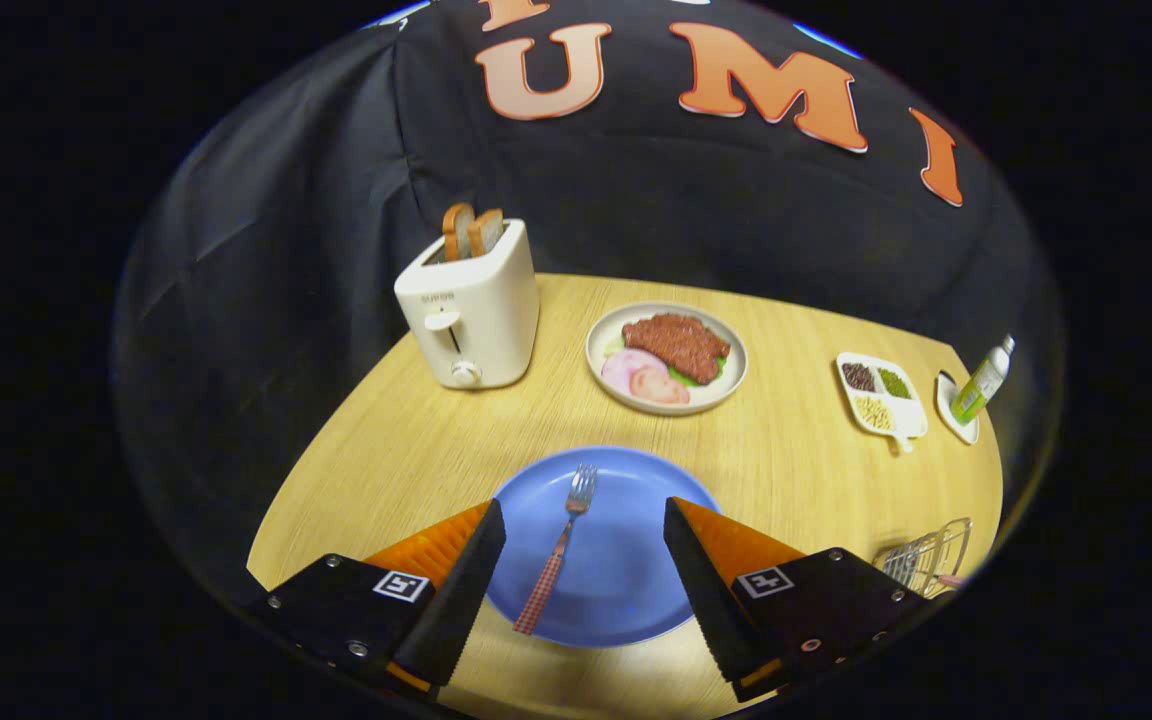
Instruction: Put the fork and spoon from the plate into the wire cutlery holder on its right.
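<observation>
Hidden, cut off, or too small to tell

The tool [584, 530] has its fingers spread wide, covering the left and right edges of the blue plate [616, 570]; the fork [558, 550] lies fully visible between them. The wire cutlery holder [926, 558] is cut off low at the right, and anything inside it cannot be made out. The grains in the divided dish [881, 395] are too small to identify. The near edge of the bench [796, 470] is hidden behind the tool.

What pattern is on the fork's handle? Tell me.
Red-and-white checks on the fork, seen in the gripper view, between the open gripper fingers.
</observation>
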### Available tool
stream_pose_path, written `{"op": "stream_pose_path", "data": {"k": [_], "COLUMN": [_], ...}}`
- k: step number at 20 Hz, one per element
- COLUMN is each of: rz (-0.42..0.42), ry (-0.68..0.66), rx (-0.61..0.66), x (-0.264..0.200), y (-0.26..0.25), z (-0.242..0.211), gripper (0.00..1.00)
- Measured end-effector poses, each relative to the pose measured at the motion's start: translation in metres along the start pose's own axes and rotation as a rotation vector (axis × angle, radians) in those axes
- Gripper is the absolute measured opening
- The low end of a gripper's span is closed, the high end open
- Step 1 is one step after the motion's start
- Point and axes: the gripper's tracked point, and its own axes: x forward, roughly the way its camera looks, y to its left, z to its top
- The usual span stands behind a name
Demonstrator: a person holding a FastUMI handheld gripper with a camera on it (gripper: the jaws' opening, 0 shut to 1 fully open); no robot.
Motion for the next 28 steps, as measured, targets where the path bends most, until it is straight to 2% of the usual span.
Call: {"op": "stream_pose_path", "data": {"k": [4, 9, 12, 14, 15, 17, 23, 28], "rz": [-0.028, -0.025, -0.022, -0.032, -0.034, -0.002, 0.032, -0.003], "ry": [0.081, 0.168, 0.165, 0.146, 0.140, 0.137, 0.073, 0.008], "rx": [0.003, 0.009, 0.024, 0.027, 0.028, 0.043, 0.033, 0.016], "x": [0.020, 0.032, 0.036, 0.037, 0.037, 0.037, 0.015, -0.022], "y": [0.004, 0.016, 0.020, 0.016, 0.012, 0.012, -0.013, -0.060], "z": [-0.037, -0.069, -0.073, -0.072, -0.073, -0.073, -0.054, -0.026], "gripper": [0.78, 0.52, 0.39, 0.27, 0.18, 0.11, 0.07, 0.07]}}
